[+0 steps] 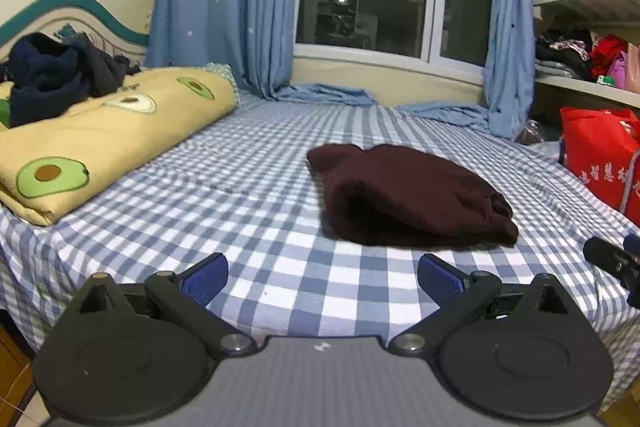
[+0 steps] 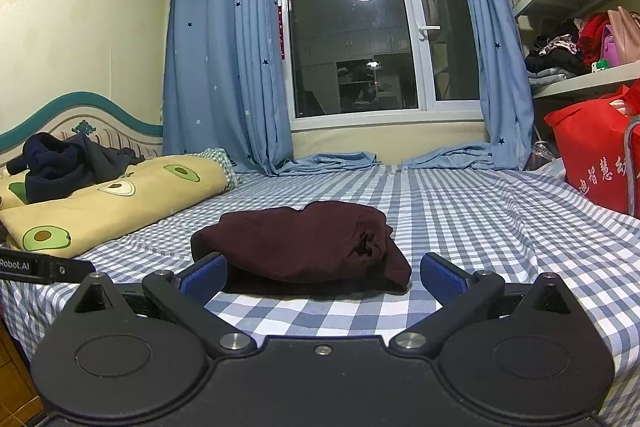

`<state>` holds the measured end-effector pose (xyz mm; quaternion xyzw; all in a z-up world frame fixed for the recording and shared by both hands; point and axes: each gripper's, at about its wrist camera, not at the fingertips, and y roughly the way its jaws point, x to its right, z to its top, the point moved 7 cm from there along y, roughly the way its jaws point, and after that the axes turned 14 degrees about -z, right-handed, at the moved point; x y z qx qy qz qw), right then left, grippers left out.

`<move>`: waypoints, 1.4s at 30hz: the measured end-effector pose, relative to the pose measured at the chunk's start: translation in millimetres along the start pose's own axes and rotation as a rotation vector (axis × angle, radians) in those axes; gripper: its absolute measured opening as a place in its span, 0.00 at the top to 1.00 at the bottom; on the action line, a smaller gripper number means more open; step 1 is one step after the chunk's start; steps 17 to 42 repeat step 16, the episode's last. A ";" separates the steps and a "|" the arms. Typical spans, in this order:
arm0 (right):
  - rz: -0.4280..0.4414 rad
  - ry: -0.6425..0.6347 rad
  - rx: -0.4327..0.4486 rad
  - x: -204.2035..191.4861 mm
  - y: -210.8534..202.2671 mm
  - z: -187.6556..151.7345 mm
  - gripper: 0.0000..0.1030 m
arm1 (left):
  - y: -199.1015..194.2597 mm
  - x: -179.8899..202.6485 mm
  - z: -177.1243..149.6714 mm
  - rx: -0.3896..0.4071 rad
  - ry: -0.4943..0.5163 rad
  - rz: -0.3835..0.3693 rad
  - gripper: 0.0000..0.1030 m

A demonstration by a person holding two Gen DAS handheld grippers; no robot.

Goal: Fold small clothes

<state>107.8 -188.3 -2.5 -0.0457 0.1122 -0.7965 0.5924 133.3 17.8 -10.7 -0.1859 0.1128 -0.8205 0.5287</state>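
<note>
Both tongs stand wide apart and hold nothing: the left gripper (image 1: 322,281) hovers short of the dark maroon knitted garment (image 1: 404,197), the right gripper (image 2: 322,277) just before it. The garment lies mid-bed on the blue-and-white checked sheet (image 1: 248,187), bundled thick with one bunched end. Risk: a pinch into that bulk may catch several layers or the sheet, undoing the fold.

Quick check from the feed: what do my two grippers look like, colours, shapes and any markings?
The left gripper and right gripper match: black linkage arms on round black discs with silver pivot bolts, and blue ribbed finger pads. One black part carries white "Robot.AI" lettering.
</note>
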 end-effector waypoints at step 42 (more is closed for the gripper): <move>0.006 0.012 -0.033 3.1 5.3 -7.3 0.00 | 0.7 5.6 2.8 0.021 0.048 0.011 0.01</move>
